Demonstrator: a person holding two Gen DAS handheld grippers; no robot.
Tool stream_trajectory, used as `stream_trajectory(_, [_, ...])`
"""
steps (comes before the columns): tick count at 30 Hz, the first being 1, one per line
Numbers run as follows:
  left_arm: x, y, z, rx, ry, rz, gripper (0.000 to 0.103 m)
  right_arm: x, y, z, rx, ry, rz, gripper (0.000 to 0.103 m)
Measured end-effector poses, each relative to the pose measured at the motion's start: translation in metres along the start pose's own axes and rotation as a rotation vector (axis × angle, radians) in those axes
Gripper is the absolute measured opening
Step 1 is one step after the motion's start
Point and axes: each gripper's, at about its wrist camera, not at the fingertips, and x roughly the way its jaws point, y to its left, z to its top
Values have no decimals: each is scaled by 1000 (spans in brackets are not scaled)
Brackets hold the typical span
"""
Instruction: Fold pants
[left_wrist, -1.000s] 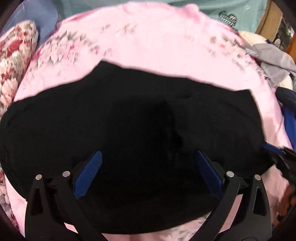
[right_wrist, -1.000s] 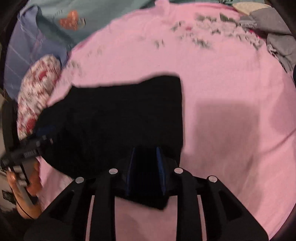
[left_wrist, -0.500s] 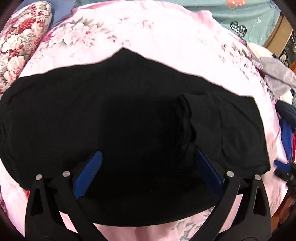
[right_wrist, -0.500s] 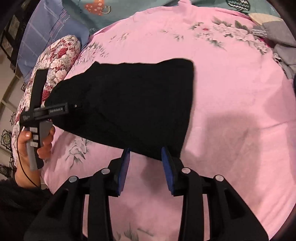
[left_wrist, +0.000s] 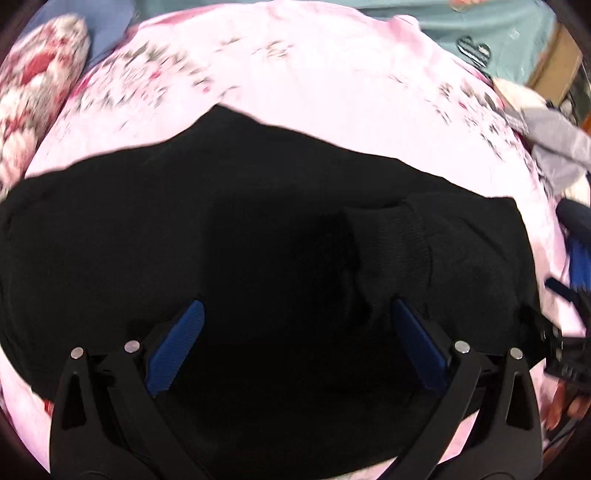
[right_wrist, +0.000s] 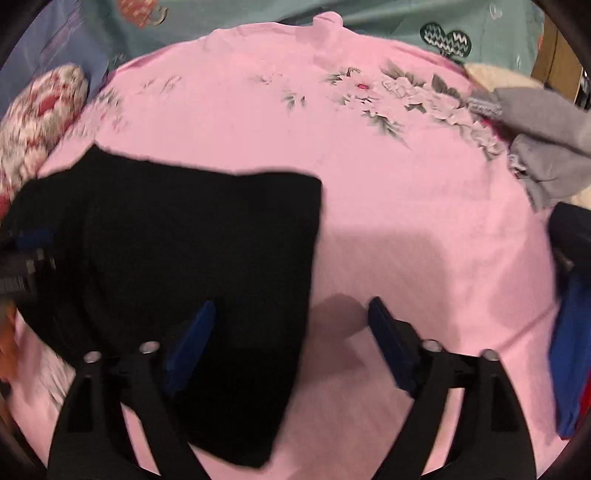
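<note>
A pink floral bedsheet (right_wrist: 424, 240) is spread beneath the black pants (left_wrist: 258, 258), seemingly folded over once (a ribbed band lies on top). Left gripper (left_wrist: 295, 343) is spread wide above them; right gripper (right_wrist: 291, 339) is opening, only their edge between its jaws. Further folding is judged outstanding.

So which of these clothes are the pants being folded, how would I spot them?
Start from the pink flowered bedspread that fills the view. The pants are the flat black cloth lying on its left part, under the right gripper, whose jaws are opening over the cloth's edge. They are the only black piece spread flat; the grey clothes sit crumpled at the bed's far right edge.
</note>
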Motion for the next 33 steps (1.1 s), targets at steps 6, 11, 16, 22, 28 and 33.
stream_trajectory(6, [-15, -3, -11, 12, -30, -7, 101, -59, -8, -25, 110, -188, 117, 90])
stream_trajectory(11, [-5, 7, -20, 4, -22, 8, 101, -31, 14, -31, 69, -50, 158, 74])
stream_trajectory(16, [-27, 23, -19, -27, -33, -16, 101, -38, 19, -32, 49, -57, 125, 67])
stream_trajectory(22, [-57, 76, -29, -113, -71, 7, 101, -43, 11, -25, 105, -101, 147, 70])
stream_trajectory(28, [-92, 184, -54, -366, -139, 81, 101, -22, 15, -31, 115, -17, 102, 81])
stream_trajectory(33, [-89, 251, -61, -566, -135, 43, 100, -36, 9, -29, 172, -82, 94, 81])
